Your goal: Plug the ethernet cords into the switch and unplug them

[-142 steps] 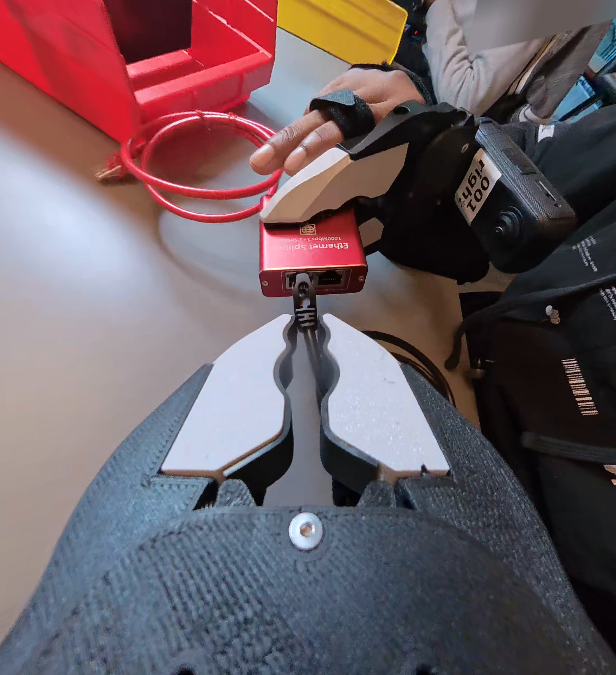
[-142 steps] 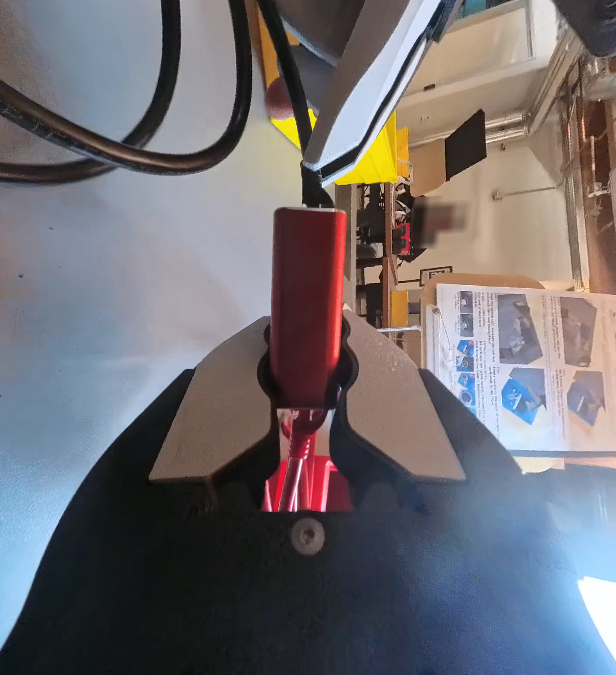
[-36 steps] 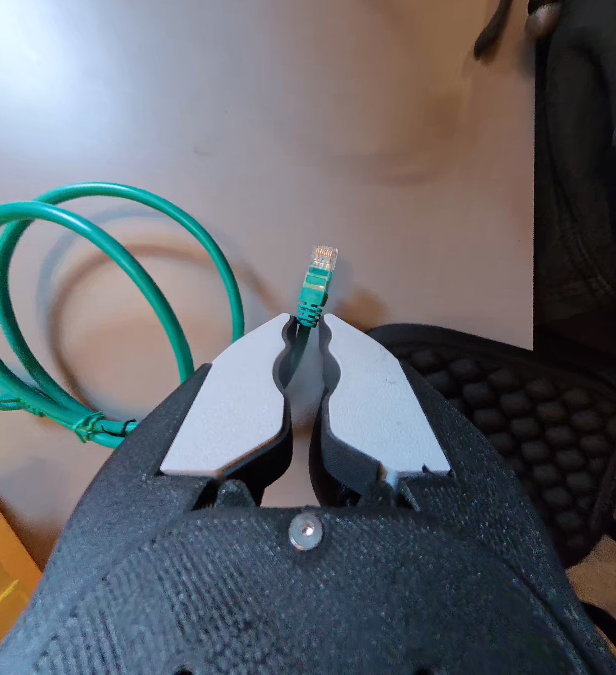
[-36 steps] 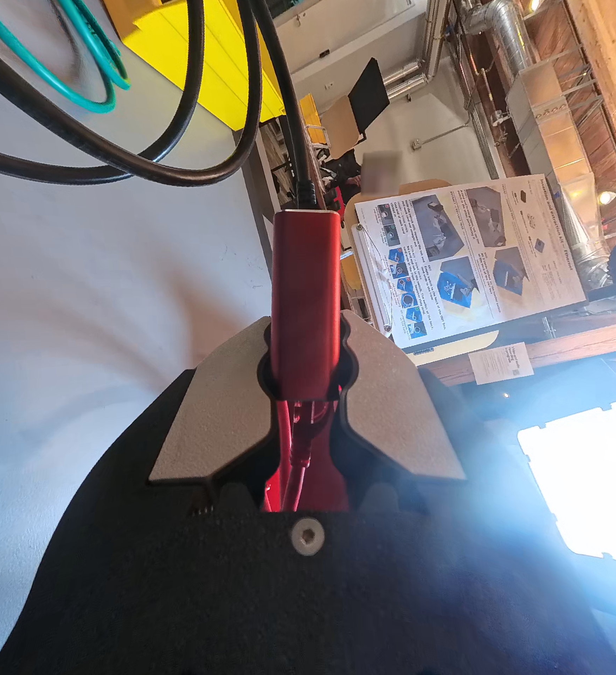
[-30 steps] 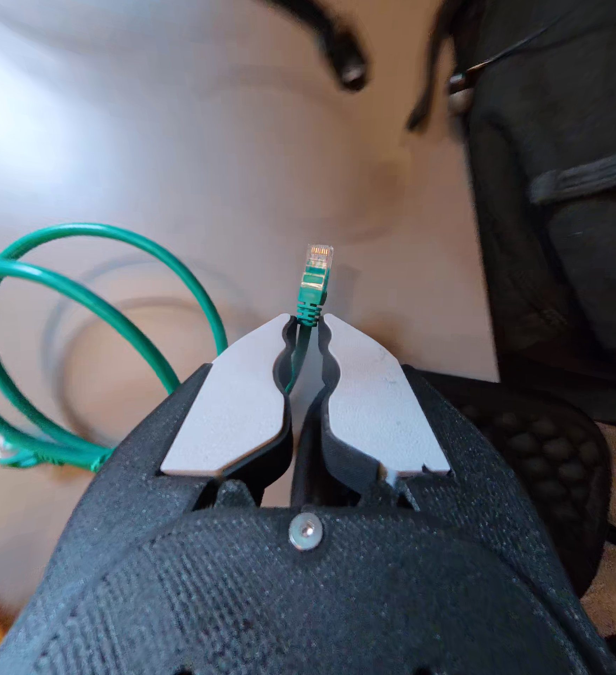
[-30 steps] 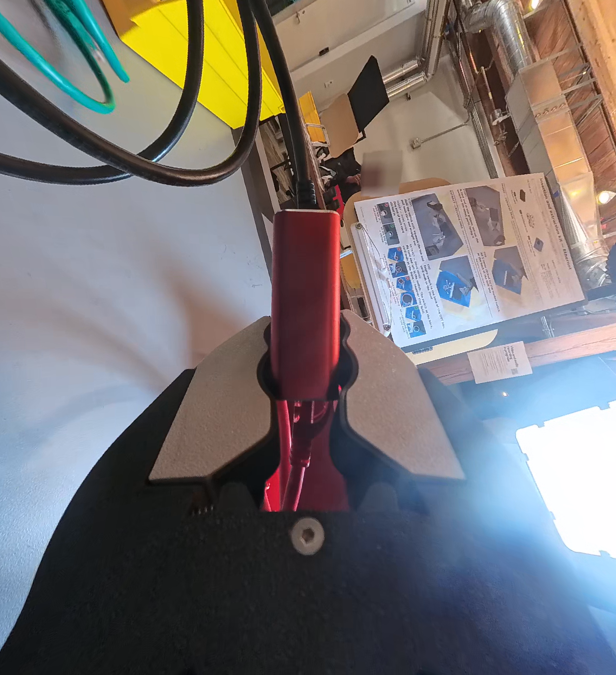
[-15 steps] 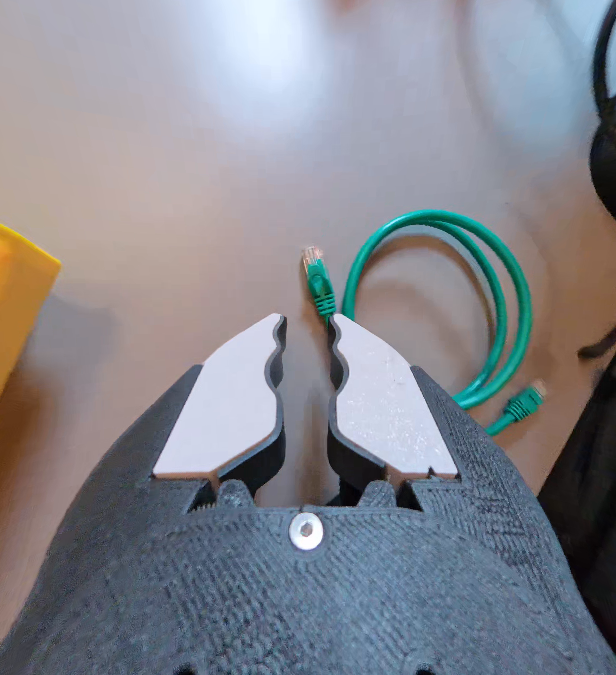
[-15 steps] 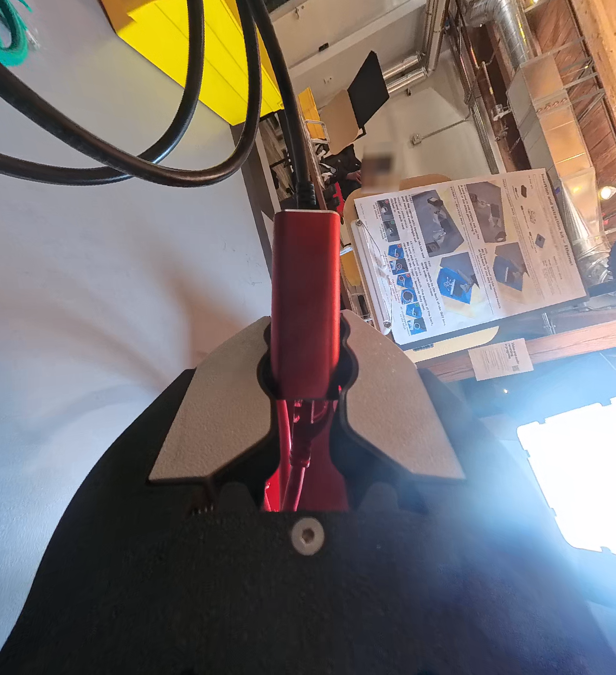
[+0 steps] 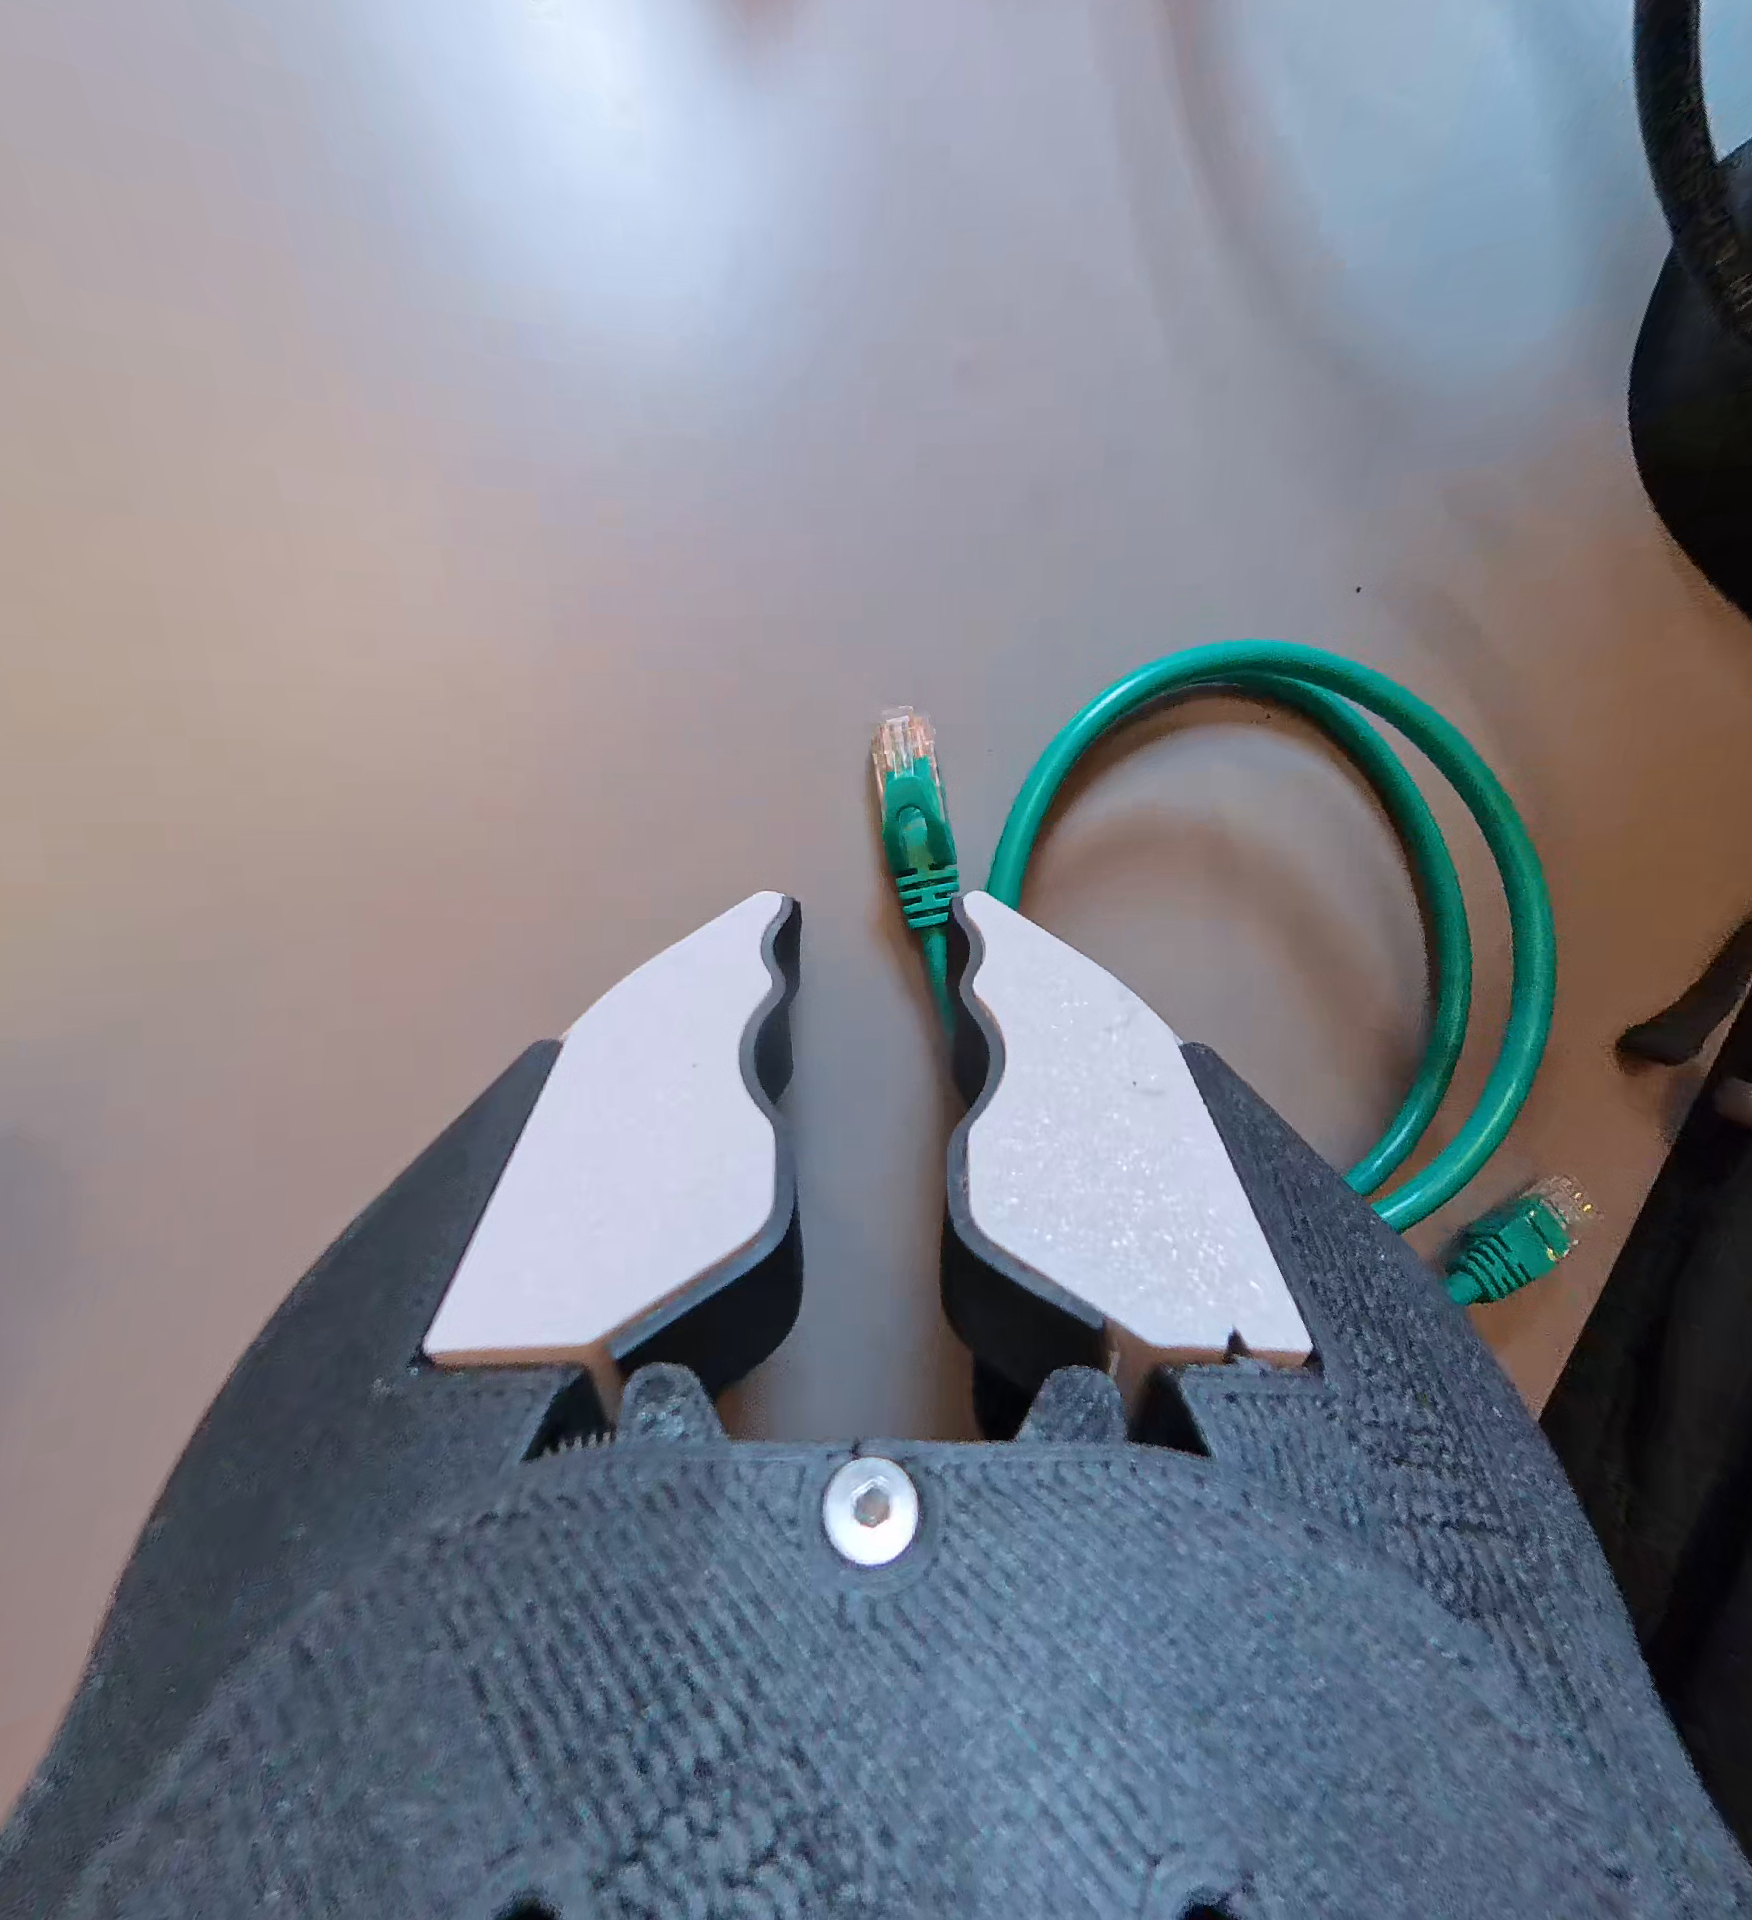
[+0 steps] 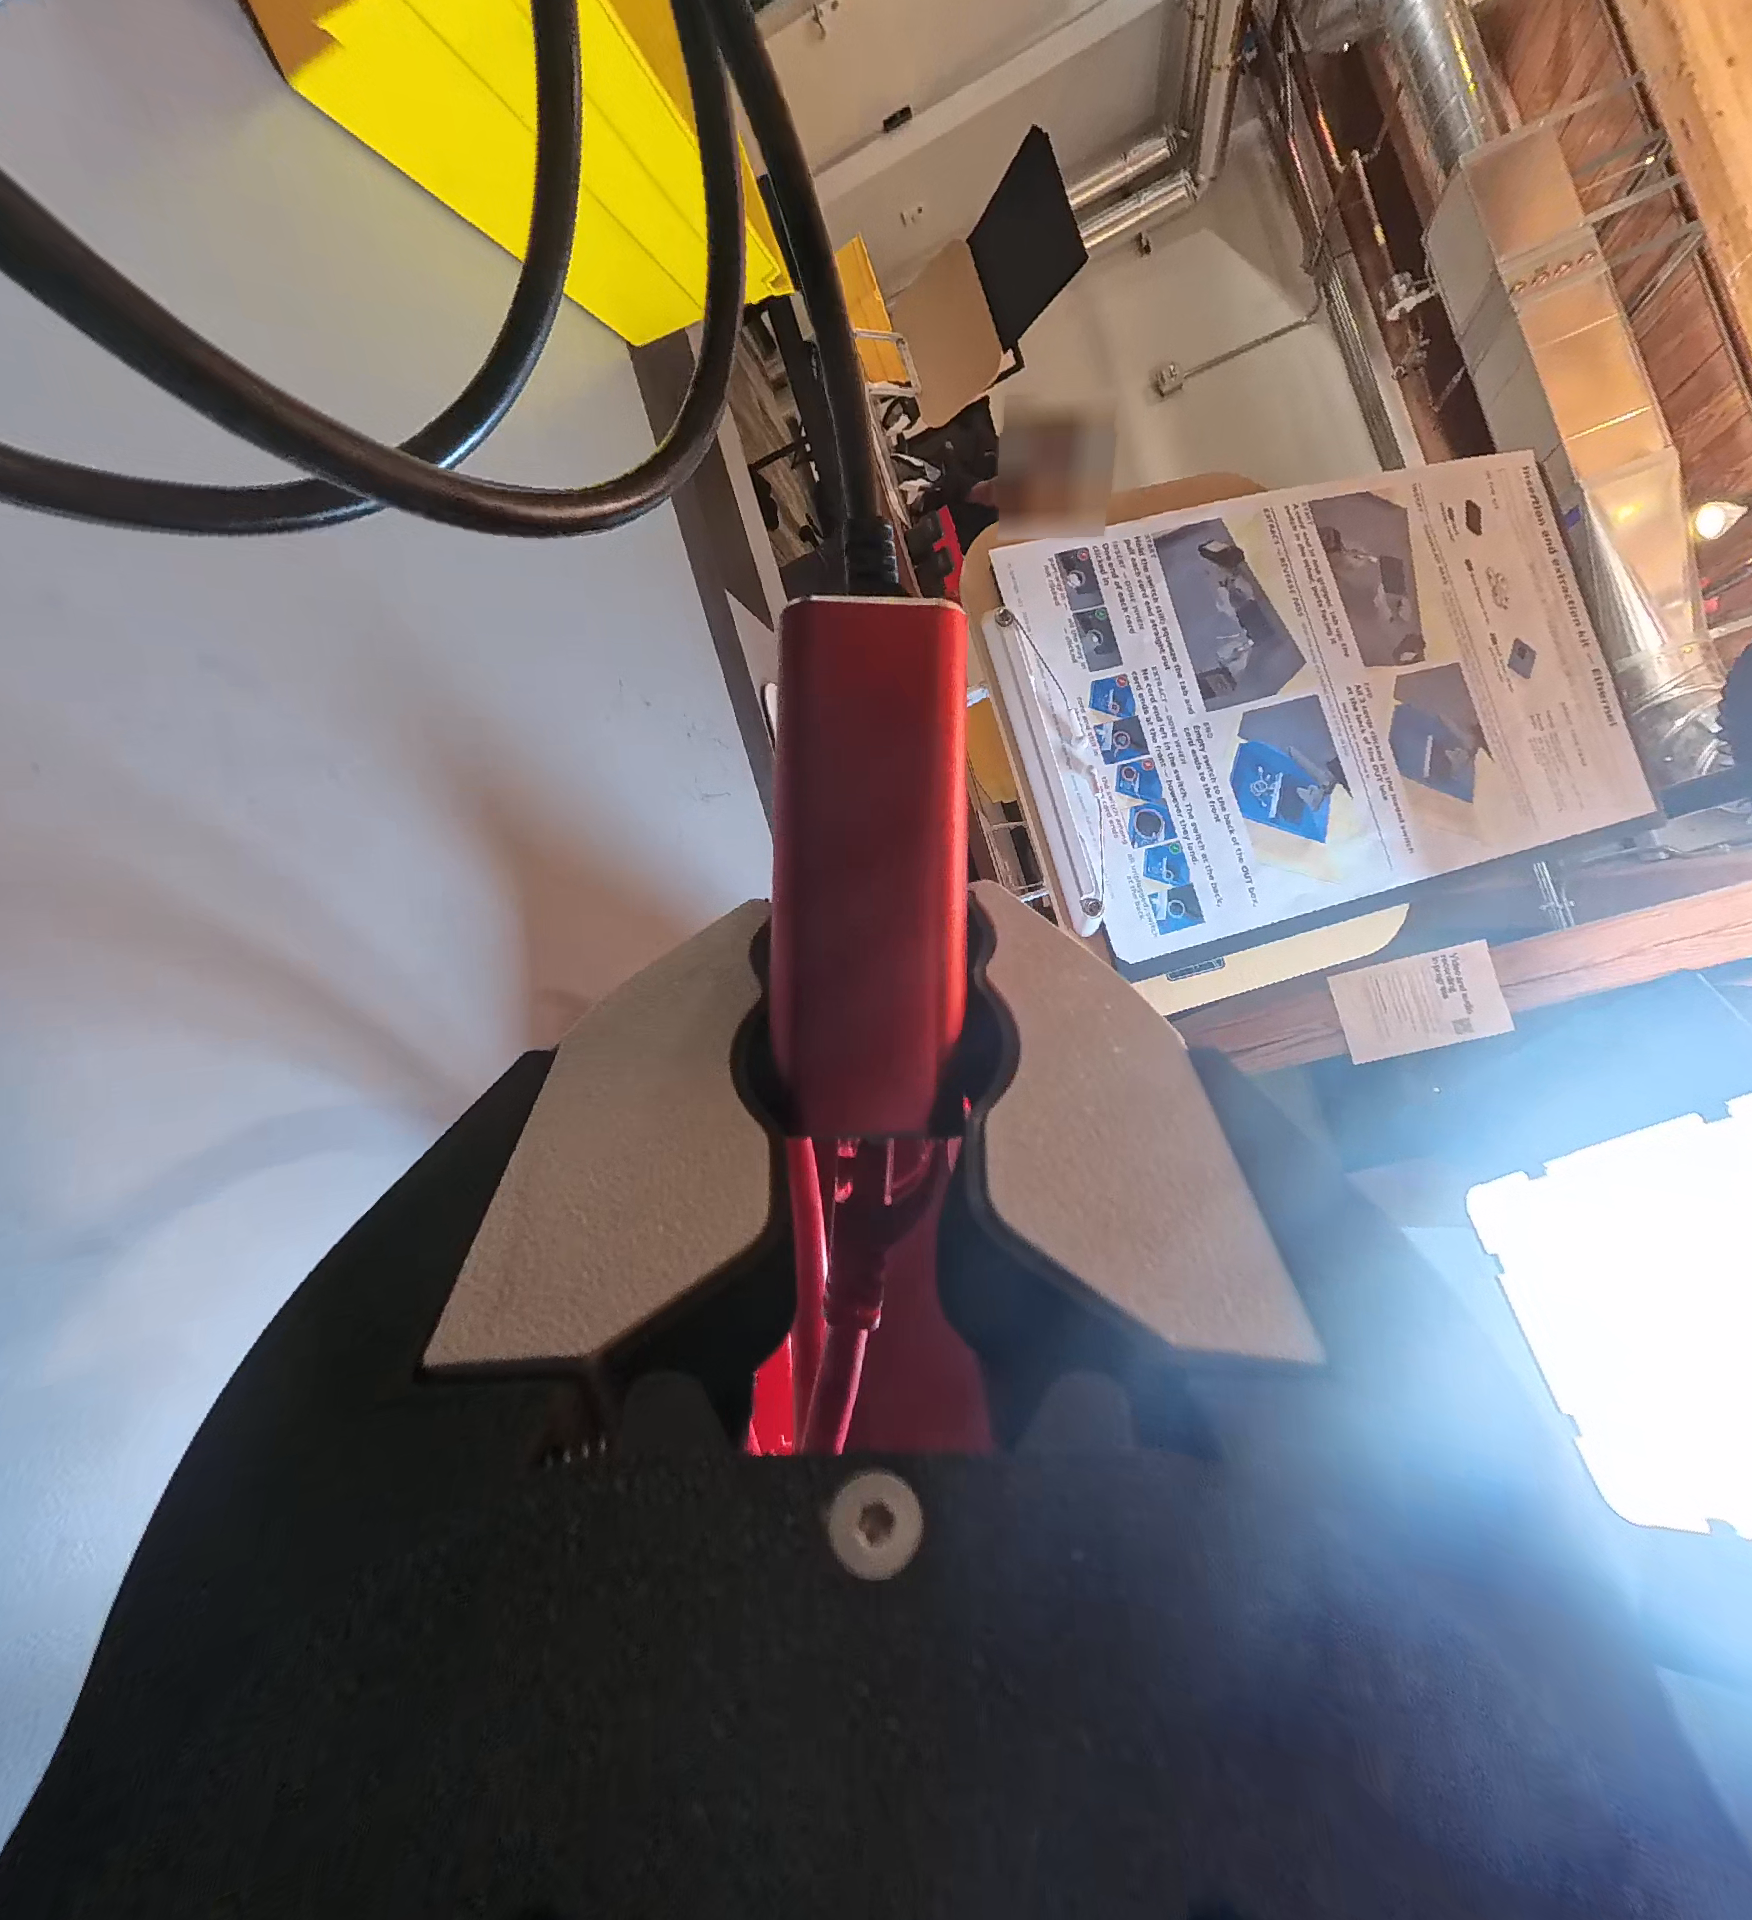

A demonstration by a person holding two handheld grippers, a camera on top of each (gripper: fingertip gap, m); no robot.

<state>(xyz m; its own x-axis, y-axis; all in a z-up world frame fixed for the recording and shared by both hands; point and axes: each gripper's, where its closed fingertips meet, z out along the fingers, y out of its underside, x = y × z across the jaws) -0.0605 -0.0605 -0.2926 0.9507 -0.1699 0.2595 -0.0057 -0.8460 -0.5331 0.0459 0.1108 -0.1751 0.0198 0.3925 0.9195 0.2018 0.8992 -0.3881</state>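
A yellow bin [image 10: 498,156] sits on the tabletop [image 10: 228,831] beyond the switch; what is in it cannot be seen. The switch [image 10: 867,831] is a small red box, long and smooth, standing on end in the right wrist view. The right gripper [image 10: 867,925] pinches it at its near end. A thick black cord [image 10: 820,312] is plugged into the far end of the switch and loops over the tabletop. A red cord [image 10: 846,1309] is plugged into the near end and runs back between the gripper's fingers. The green cord [image 9: 1423,894] lies coiled on the tabletop, not plugged into the switch. One clear plug [image 9: 903,743] lies just ahead of the left gripper [image 9: 877,914], whose fingers are spread apart with nothing in them.
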